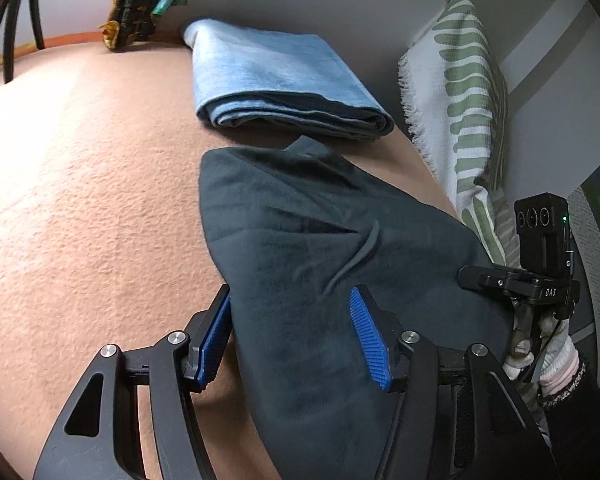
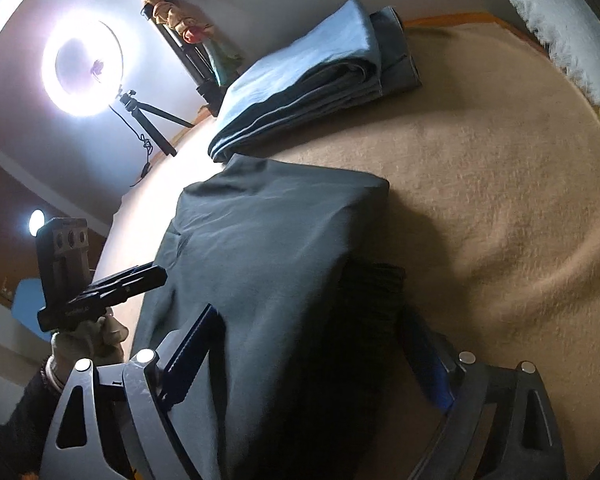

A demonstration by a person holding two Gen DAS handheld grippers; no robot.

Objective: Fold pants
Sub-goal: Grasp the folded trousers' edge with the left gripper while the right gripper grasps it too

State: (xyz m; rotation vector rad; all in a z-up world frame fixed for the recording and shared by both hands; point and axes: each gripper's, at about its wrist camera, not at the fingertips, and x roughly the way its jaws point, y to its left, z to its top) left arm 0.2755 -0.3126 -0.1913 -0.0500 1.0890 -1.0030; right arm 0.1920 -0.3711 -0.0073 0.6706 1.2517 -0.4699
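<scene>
Dark grey-green pants [image 1: 312, 248] lie folded into a thick bundle on a peach blanket [image 1: 80, 200]. My left gripper [image 1: 290, 304] is open, its blue pads [image 1: 366, 332] straddling the near end of the bundle. In the right wrist view the same pants [image 2: 268, 248] fill the middle, with a dark ribbed waistband [image 2: 374, 292] at their right edge. My right gripper [image 2: 312, 344] is open, one finger on each side of the pants. Each gripper's handle shows in the other's view: the right one [image 1: 540, 264] and the left one [image 2: 100, 288].
Folded light blue jeans [image 1: 276, 80] lie just beyond the pants, also in the right wrist view [image 2: 312, 80]. A white pillow with green stripes [image 1: 460, 112] leans on the wall at right. A ring light on a tripod [image 2: 80, 68] stands beyond the blanket's edge.
</scene>
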